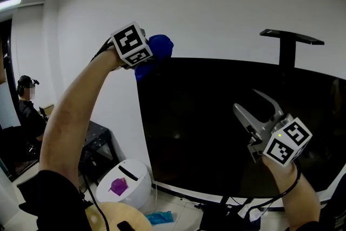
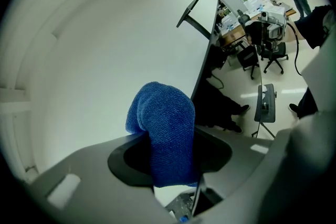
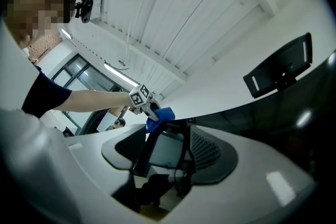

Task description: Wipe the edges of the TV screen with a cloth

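Two tools are up in the head view. The left arm reaches high and nearly straight, wrist bent, bringing the left tool (image 1: 148, 57) to the top left corner of the TV screen (image 1: 216, 127). A blue cloth (image 1: 158, 50) bunches out of that tool and lies against the corner. The right hand is lower, in front of the dark screen, with the right tool (image 1: 259, 111) tilted upward, its jaws spread and nothing between them. Below the left arm stands a white round bin (image 1: 135, 192) with a dark slot in its top. A purple thing (image 1: 119, 186) sits at that top; whether it lies on or in the bin is unclear.

In the left gripper view, the jaws are clenched on the cloth, which folds over in a hump just beside the screen's thin edge.

In the right gripper view, the jaws stand apart and empty. Beyond them, the outstretched left arm presses the cloth to the screen's corner.
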{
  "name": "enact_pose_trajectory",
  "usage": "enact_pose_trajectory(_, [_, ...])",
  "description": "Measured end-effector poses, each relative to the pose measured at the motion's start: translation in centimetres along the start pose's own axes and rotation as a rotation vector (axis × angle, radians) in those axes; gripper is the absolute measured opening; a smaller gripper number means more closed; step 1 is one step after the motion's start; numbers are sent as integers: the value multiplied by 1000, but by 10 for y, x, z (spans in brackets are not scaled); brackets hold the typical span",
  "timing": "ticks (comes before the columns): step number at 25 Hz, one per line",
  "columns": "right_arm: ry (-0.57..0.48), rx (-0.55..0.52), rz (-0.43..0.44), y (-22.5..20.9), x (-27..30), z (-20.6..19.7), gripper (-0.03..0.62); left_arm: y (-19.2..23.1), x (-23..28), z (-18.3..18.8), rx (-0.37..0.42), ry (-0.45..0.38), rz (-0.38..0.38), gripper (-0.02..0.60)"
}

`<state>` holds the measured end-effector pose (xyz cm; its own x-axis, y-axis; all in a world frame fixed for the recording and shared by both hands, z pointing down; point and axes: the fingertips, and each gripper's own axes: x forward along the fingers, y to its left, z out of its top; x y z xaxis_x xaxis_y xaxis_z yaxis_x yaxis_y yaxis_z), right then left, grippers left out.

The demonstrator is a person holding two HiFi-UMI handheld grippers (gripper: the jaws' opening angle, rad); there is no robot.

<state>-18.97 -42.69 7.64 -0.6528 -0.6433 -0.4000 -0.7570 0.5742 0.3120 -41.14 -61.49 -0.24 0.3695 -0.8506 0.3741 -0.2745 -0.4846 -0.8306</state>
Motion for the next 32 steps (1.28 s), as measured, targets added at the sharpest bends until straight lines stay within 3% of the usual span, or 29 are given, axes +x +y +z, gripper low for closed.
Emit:
enact_pose_trajectory(7, [-3,4,-7,-5,-11,6,272,-11,-6,15,15,7,-15,175])
enact_pose_trajectory(21, [-2,1,36,-74,-124,33,272,-72,6,152,25,30,-31,175])
enact_pose_trajectory(32, [2,-5,-117,-115,-189,50,270,-107,6,227,104,-34,-69,175])
